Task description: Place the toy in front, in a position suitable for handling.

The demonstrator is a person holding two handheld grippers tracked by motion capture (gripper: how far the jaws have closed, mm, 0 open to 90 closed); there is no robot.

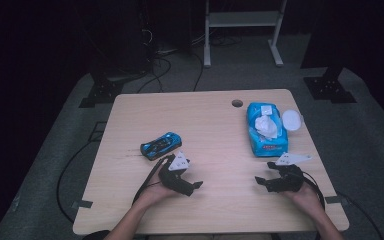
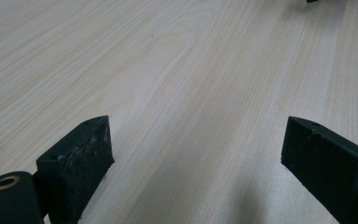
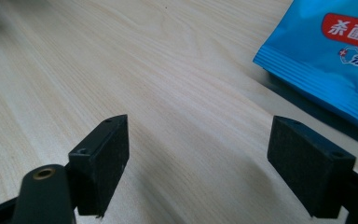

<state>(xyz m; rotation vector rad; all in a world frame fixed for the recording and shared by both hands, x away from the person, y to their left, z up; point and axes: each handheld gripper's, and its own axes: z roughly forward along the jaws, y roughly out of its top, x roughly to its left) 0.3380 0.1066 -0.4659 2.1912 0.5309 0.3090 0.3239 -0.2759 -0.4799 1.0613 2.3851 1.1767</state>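
Both tongs rest low over the near part of the pale wooden surface, one in each hand, and neither carries anything. The left tongs sit just near of a blue toy car and point toward the middle of the surface; in the left gripper view their jaws stand spread wide with bare wood grain between them. The right tongs lie on the near right side, just near of a blue pack of wet wipes; their jaws are spread as well, and in the right gripper view the pack's near corner shows just beyond the right jaw, not between the jaws and not touched.

The pack lies flat on the far right part of the surface, its white round lid flipped open to the right and a white wipe bunched up out of the opening. The car lies left of centre, angled, well apart from the pack.

By the look of it the work has hardly begun: the wipe is still in the pack, the car shows no sign of handling, and no grasp has been made. What seems left is nearly everything: reaching to the pack, pinching the wipe, drawing it free, perhaps while the other tongs steady the pack.
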